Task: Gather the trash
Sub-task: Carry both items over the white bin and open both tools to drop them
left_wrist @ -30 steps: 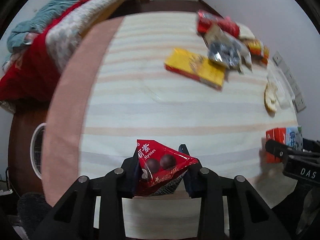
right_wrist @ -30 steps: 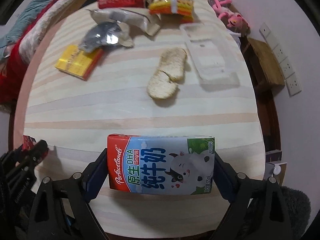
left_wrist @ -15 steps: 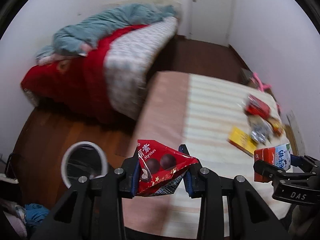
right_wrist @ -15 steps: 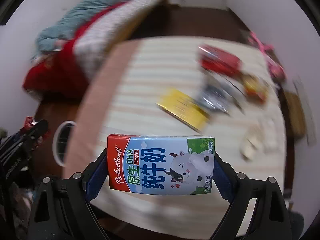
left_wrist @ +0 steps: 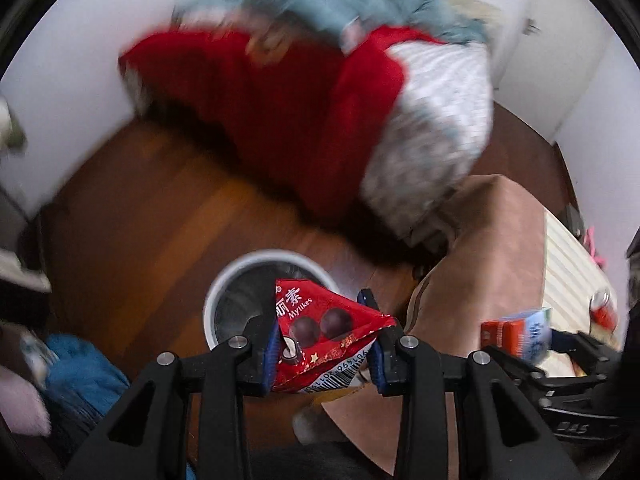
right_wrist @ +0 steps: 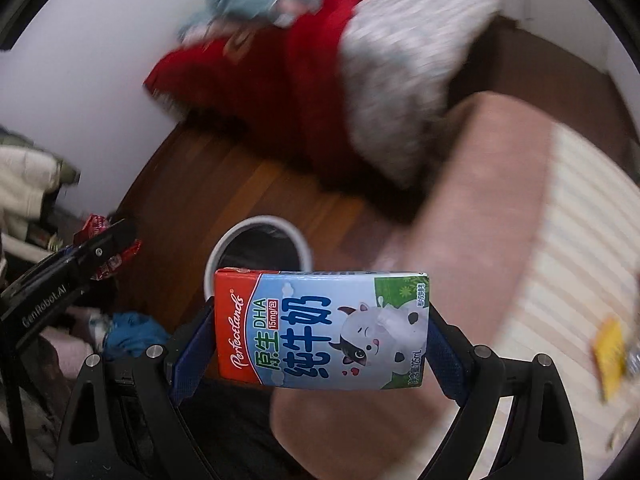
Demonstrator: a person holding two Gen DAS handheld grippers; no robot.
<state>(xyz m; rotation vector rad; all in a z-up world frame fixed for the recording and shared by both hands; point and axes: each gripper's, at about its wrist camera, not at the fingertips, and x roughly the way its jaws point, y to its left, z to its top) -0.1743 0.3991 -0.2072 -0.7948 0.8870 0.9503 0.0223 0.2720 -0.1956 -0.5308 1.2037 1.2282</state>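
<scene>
Wrapper (left_wrist: pixel 324 340), light and crinkly, pinched at mid-frame bottom in left claw (left_wrist: pixel 326 350) over bin (left_wrist: pixel 224 280); carton (right_wrist: pixel 320 332), stiff, clamped endwise in right claw (right_wrist: pixel 318 340), lower centre.

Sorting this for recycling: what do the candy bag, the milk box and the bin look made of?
Candy bag: glossy plastic film, judging by its crinkles and sheen. Milk box: coated printed paperboard, with crisp folded edges. Bin: smooth white rim, probably plastic; dark liner inside.
</scene>
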